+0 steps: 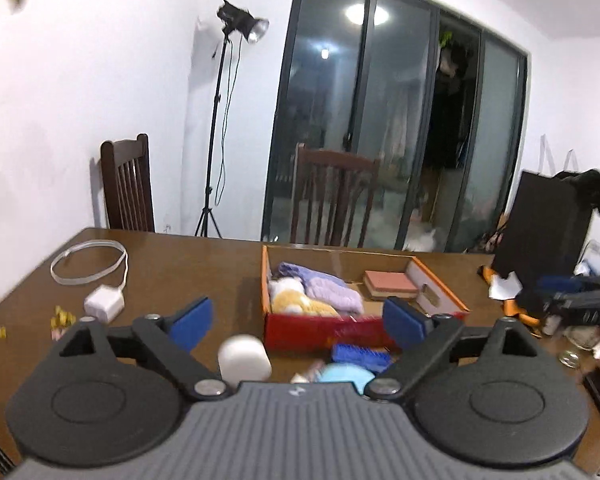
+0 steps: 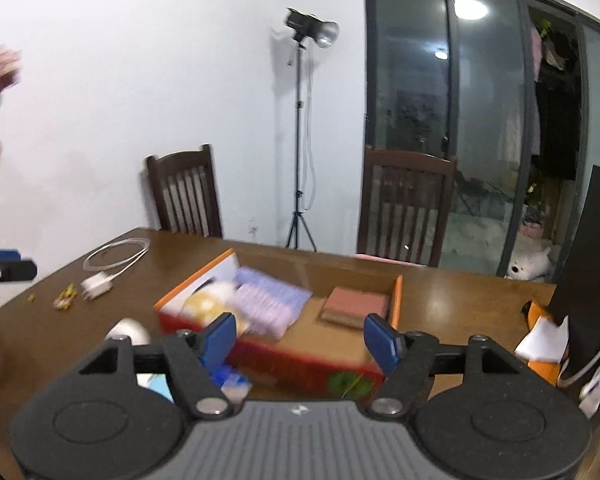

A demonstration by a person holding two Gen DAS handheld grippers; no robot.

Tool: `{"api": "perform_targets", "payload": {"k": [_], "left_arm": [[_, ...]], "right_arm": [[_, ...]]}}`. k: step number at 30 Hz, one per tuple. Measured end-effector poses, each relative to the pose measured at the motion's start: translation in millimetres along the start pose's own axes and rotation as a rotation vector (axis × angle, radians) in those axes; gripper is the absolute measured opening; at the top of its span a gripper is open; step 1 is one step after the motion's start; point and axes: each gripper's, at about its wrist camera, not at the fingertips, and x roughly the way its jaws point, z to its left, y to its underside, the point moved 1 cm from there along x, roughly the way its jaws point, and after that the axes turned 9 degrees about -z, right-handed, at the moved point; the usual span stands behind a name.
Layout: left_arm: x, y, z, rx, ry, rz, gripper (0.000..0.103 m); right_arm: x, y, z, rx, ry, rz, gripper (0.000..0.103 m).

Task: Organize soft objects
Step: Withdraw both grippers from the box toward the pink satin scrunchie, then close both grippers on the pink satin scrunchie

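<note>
The table (image 1: 172, 268) was glossy dark brown. The box (image 1: 320, 330) showed a red front wall, orange rims and a plain brown cardboard floor. Inside it lay lavender ribbed cloths (image 1: 324, 286), a yellow-and-white plush item (image 1: 296, 300) and a pink pad on a tan base (image 1: 390, 285). Near the table's left edge sat a white charger (image 1: 104, 303) with a white cable (image 1: 88, 262). Before the box lay a white rounded object (image 1: 244, 356), a blue bristled item (image 1: 360, 354) and a pale blue item (image 1: 344, 374). Both the left claw (image 1: 298, 320) and the right claw (image 2: 302, 338) were black with blue pads.
</note>
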Motion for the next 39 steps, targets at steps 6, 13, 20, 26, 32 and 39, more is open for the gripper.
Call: {"api": "perform_targets", "payload": {"k": [6,13,20,26,32,39], "left_arm": [[-66,77,0,-0.032,-0.042,0.024,0.101],[-73,104,0,0.031,-0.030,0.109,0.101],[-29,107,5,-0.053,0.005,0.111,0.098],[41,104,6,-0.056,0.000,0.117,0.049],[53,127,19,-0.113,0.004,0.176,0.034],[17,151,18,-0.124,-0.003,0.266,0.031]], "right_arm": [[-57,94,37,-0.079,0.078,-0.056,0.083],[-76,145,55,-0.008,0.027,0.039,0.083],[-52,141,78,0.001,-0.029,0.050,0.082],[-20,142,97,0.020,-0.097,0.096,0.080],[-2,132,98,0.083,-0.133,0.084,0.080],[25,135,105,0.194,-0.210,0.135,0.077]]}}
